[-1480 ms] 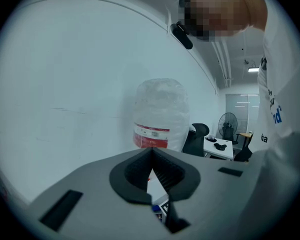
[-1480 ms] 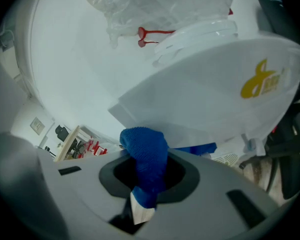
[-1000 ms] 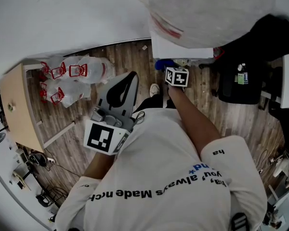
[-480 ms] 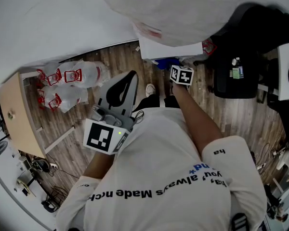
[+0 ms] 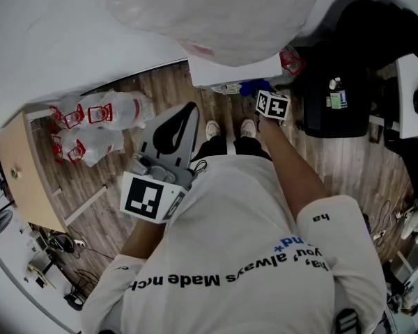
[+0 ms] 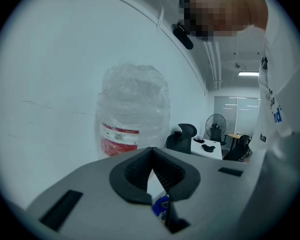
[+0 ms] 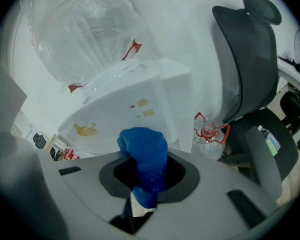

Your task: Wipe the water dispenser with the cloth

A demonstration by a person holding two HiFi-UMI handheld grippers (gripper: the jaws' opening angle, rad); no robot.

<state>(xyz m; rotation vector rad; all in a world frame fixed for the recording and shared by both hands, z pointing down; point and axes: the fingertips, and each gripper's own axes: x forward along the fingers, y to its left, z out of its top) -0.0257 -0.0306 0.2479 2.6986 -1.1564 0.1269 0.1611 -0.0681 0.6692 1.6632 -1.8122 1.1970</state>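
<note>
Nearest the chest, the left gripper (image 5: 188, 115) is held idle, its jaws brought together on nothing and pointed toward 12 o'clock. Further out, at 1 o'clock in the head view, the right gripper (image 7: 142, 165) is clamped on the blue cloth (image 7: 143, 145). A bunched fold of it is pushed past the jaws, just before the white front of the water dispenser (image 7: 140, 101); contact cannot be confirmed. Beyond, a plastic-wrapped bottle (image 7: 82, 29) is seated on top. The cloth could be dragged out of the jaws if pressed hard along the panel, since only a fold is pinched, and the casing would then be scraped. Against a second ago, the right gripper has been carried toward 3 o'clock along the dispenser's front, while the left has been kept in place
</note>
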